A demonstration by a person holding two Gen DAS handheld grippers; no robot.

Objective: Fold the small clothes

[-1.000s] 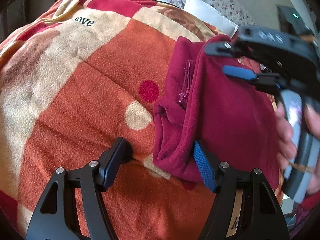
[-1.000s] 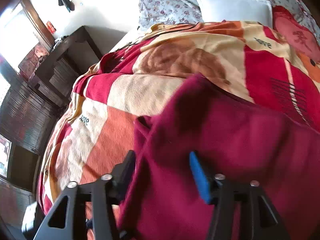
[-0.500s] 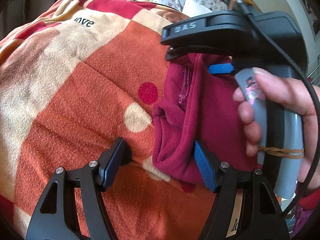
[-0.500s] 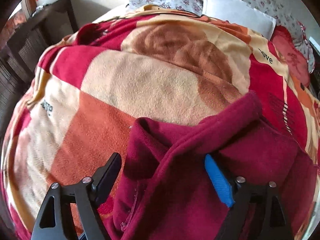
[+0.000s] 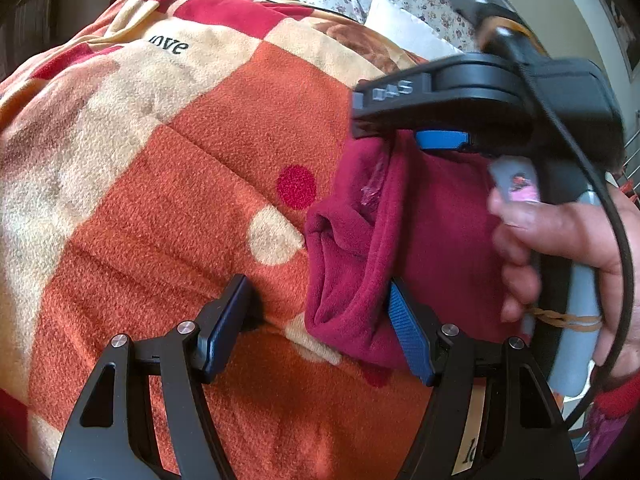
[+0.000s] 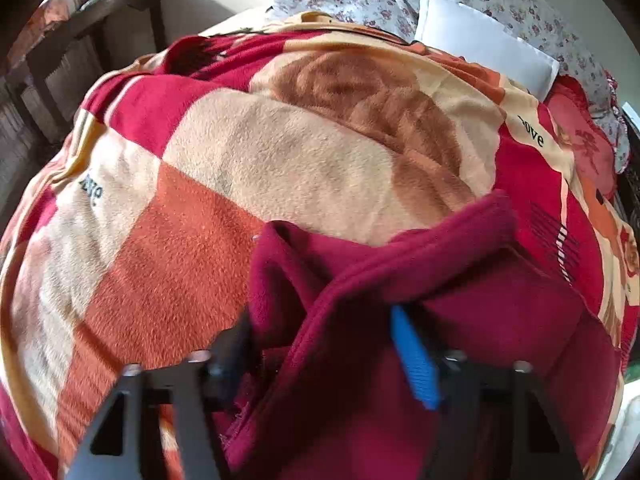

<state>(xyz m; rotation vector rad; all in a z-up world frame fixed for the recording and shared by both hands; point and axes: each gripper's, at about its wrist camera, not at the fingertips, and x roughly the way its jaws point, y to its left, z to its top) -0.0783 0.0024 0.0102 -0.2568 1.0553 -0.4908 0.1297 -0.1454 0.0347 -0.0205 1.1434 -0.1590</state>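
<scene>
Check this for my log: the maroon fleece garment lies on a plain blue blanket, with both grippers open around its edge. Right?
Not quite. The blanket is patterned in orange, cream and red, not plain blue, as both wrist views show. The maroon fleece garment does lie on it, with the left gripper and right gripper open around its edge.

One maroon garment [image 5: 432, 216], one blanket [image 5: 168, 184] (patchwork), two pillows [image 6: 484, 46].
</scene>
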